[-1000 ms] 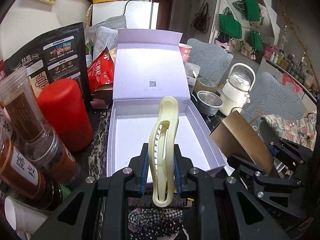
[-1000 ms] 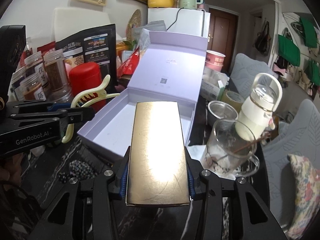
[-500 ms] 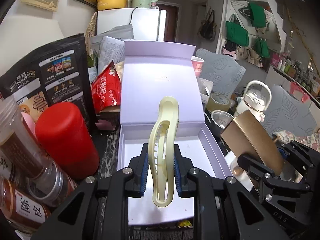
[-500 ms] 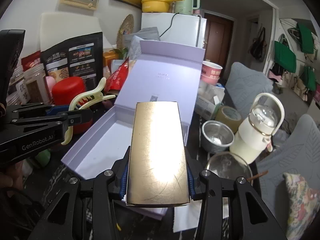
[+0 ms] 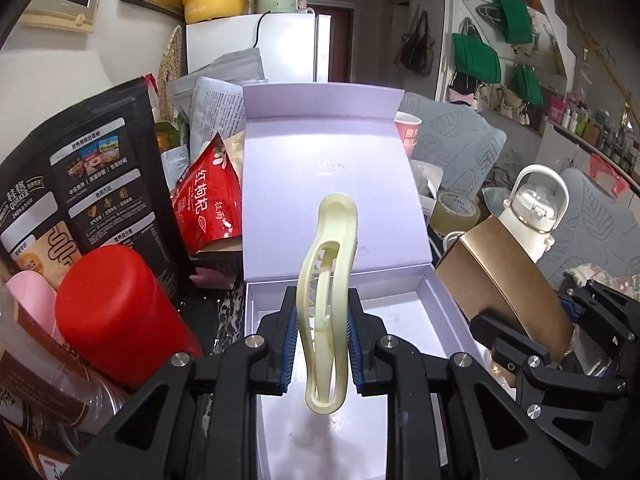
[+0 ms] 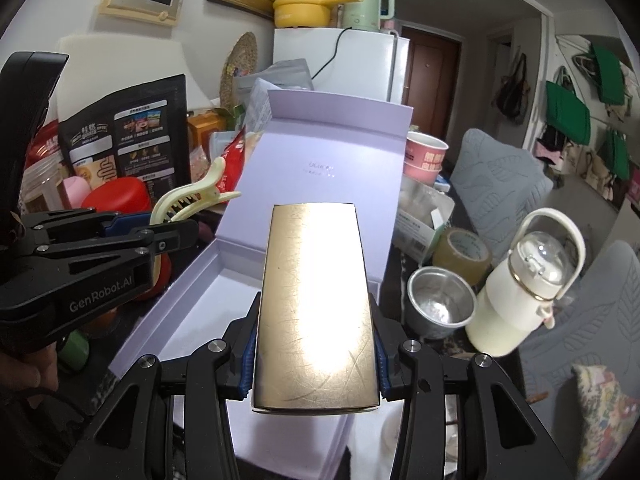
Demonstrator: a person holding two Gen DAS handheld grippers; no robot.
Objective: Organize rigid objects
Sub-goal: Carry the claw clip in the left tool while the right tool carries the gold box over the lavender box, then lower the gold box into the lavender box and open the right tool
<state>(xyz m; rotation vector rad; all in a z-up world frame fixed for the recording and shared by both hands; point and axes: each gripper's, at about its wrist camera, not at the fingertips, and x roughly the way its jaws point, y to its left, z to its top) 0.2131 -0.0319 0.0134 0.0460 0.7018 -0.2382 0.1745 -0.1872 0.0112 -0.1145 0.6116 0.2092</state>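
1. Carrying two items at once: left claw is clenched on a cream hair clip, held upright above the near end of the open lilac box; right claw grips a gold box by its long sides, above the same tray's right part.
2. Tray floor appears bare; the hinged lid stands upright along the far edge.
3. Risk: the two claws sit close together, so lowering both may knock them against each other or against the tray wall.
4. Risk: the clip is pinched narrowly across its curved body and could twist or spring out on release.
5. Risk: the gold box, if set down crooked, might catch the right wall and tip onto the table.
6. Count: one clip, one gold box, one lilac box, two claws.
7. Nearby clutter: one red canister, one white bottle, one steel cup, one tape roll.
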